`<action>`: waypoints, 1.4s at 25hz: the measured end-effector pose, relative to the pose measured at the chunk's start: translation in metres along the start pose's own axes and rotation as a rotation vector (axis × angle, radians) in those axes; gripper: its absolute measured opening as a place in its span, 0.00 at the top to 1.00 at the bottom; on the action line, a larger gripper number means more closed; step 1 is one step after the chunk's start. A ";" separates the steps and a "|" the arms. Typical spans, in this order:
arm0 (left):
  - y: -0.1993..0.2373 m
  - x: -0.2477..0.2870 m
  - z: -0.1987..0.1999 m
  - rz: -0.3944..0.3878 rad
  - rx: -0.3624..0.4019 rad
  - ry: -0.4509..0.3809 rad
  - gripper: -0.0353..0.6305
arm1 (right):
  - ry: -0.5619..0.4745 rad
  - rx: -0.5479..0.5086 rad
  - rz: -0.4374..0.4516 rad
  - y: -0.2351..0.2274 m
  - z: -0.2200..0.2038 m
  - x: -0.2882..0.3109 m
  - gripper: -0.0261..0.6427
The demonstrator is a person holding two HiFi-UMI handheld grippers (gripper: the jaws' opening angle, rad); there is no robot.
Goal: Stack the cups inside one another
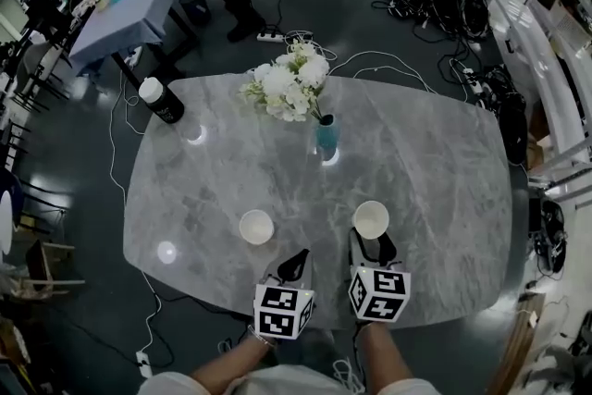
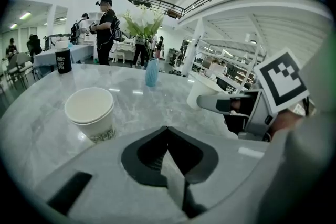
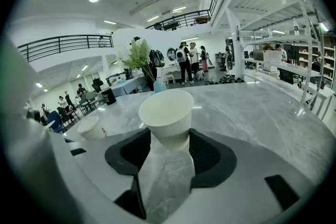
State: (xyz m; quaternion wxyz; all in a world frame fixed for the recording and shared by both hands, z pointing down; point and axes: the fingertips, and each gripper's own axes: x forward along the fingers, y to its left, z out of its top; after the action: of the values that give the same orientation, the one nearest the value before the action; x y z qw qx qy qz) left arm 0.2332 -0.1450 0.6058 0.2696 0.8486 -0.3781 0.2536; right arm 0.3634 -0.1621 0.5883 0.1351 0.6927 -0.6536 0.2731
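Two white paper cups are on the grey marble table (image 1: 435,162). In the head view, the left cup (image 1: 256,227) stands free, just ahead and left of my left gripper (image 1: 296,262). The left gripper view shows this cup (image 2: 90,113) upright at the left, with the left gripper (image 2: 167,131) shut and nothing in it. The right cup (image 1: 371,219) sits between the jaws of my right gripper (image 1: 371,245). In the right gripper view, the right gripper (image 3: 169,140) is shut on the lower half of that cup (image 3: 166,112), which is upright.
A blue vase (image 1: 326,138) with white flowers (image 1: 289,80) stands at the table's middle back. A black bottle with a white lid (image 1: 162,101) is at the back left. Cables and bags lie on the floor beyond, and people stand further off.
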 end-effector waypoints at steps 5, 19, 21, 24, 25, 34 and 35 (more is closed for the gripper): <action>0.016 -0.022 0.000 0.021 -0.008 -0.031 0.96 | -0.015 -0.021 0.018 0.026 0.002 -0.009 0.65; 0.070 -0.094 0.008 0.099 -0.056 -0.134 0.96 | -0.033 -0.087 0.109 0.120 0.010 -0.028 0.65; 0.080 -0.105 0.006 0.111 -0.064 -0.148 0.96 | -0.038 -0.095 0.118 0.133 0.011 -0.030 0.65; 0.094 -0.120 0.008 0.130 -0.075 -0.169 0.96 | -0.043 -0.110 0.130 0.150 0.015 -0.034 0.65; 0.098 -0.124 0.009 0.137 -0.078 -0.176 0.96 | -0.047 -0.117 0.136 0.155 0.017 -0.035 0.65; 0.133 -0.158 0.018 0.179 -0.101 -0.229 0.96 | -0.057 -0.146 0.184 0.203 0.026 -0.040 0.65; 0.136 -0.160 0.018 0.182 -0.103 -0.231 0.96 | -0.057 -0.149 0.187 0.206 0.026 -0.040 0.65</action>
State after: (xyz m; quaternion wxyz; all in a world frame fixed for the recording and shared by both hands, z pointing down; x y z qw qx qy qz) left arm 0.0379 -0.1532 0.5269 0.2433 0.8193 -0.4945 0.1579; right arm 0.1673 -0.1652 0.5099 0.1416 0.6244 -0.7374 0.2152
